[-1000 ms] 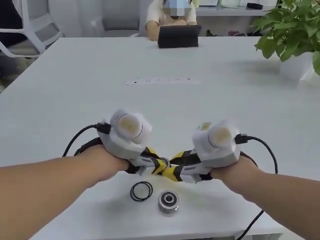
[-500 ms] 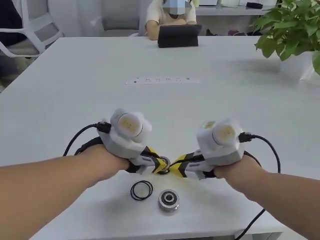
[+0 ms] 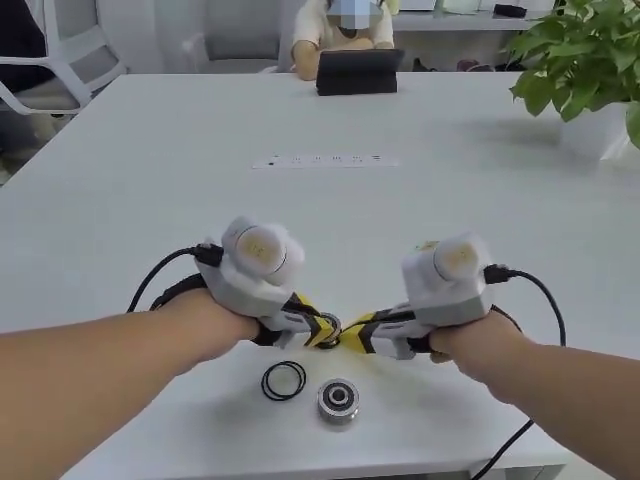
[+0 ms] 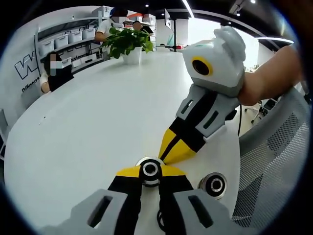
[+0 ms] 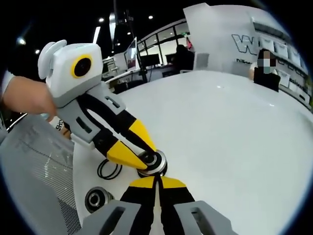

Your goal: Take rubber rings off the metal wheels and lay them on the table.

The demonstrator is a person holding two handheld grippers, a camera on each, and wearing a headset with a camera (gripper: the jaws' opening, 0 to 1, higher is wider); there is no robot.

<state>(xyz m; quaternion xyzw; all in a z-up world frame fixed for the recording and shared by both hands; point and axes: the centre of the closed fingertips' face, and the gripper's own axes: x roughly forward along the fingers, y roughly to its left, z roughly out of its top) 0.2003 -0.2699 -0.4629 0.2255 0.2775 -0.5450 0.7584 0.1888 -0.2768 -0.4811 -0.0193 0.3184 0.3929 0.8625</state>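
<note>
Currently the left gripper is clamped across a small metal wheel, near the front edge of the table. The right gripper faces it nose to nose with its jaws pressed together, tips at the wheel's rim. Whether they nip the rubber is too small to tell. Any pull probably runs straight back along the right gripper's own axis. Loose rubber rings and a second wheel lie just beside them.
</note>
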